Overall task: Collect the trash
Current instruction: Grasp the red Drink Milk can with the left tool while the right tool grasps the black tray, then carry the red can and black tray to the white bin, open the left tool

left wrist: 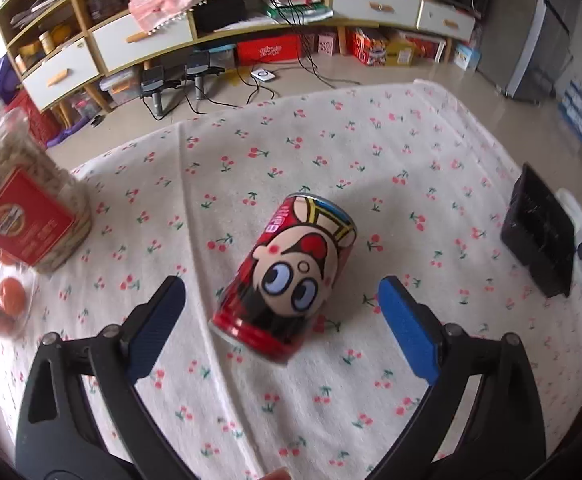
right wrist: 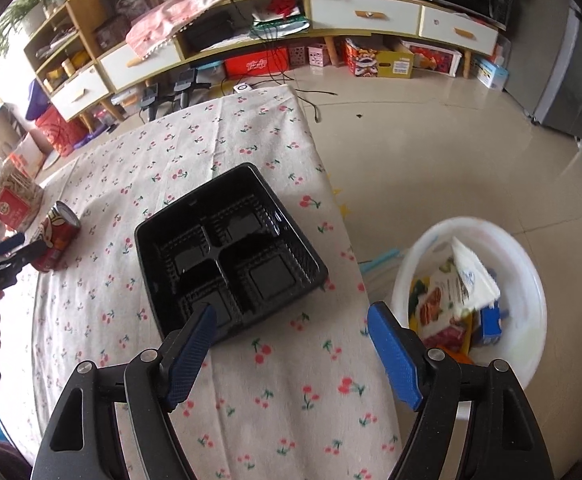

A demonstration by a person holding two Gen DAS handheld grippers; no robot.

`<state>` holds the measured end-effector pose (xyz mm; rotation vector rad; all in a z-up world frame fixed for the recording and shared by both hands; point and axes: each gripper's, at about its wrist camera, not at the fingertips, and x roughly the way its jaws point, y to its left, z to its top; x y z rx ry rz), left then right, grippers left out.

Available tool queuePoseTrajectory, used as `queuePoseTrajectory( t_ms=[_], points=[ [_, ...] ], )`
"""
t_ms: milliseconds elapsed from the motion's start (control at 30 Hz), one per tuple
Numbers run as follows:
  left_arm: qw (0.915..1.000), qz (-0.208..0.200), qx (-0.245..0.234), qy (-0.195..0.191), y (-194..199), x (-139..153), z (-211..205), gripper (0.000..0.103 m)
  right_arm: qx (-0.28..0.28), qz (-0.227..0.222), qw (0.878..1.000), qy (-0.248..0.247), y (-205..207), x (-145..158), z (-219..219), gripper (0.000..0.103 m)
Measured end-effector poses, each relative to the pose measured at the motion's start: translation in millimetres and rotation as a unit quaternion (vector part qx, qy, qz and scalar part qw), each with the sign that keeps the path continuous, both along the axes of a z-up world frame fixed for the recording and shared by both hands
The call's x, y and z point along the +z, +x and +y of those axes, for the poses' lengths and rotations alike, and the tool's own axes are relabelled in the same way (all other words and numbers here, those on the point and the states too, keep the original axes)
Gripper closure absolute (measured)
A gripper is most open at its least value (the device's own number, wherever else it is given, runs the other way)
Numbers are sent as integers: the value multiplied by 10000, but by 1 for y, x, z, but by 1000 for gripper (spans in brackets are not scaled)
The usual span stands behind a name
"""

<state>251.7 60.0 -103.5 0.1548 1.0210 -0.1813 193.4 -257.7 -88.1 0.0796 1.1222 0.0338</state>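
A red drink can (left wrist: 287,276) with a cartoon face lies on its side on the cherry-print tablecloth (left wrist: 371,152). My left gripper (left wrist: 281,292) is open, its blue pads on either side of the can's near end, apart from it. The can also shows in the right wrist view (right wrist: 55,240), with the left gripper (right wrist: 15,248) beside it. A black four-compartment plastic tray (right wrist: 227,248) sits near the table's right edge; it shows in the left wrist view (left wrist: 539,236) too. My right gripper (right wrist: 291,316) is open and empty just in front of the tray.
A white bin (right wrist: 527,280) with packaging trash stands on the floor right of the table. A clear jar with a red label (left wrist: 27,208) stands at the left, with small orange fruits (left wrist: 11,296) in a clear pack beside it. Shelves and drawers (left wrist: 227,28) line the back wall.
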Motion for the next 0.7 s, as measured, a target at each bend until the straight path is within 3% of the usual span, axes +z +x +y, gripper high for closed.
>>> queuePoseTrajectory(
  t_ms=[133,267,700],
  points=[
    [10000,67,-5,36,3,-7,-1,15,458,107,9987,-201,16,-12,10,22],
    [9999,146,86,-26,3,-13,4,36,737,83,9961,-479,27,-20,16,22],
    [9944,153,664,-804,-26,-16,26,43,978,133,9939,-500,42,-43,17,21]
  ],
)
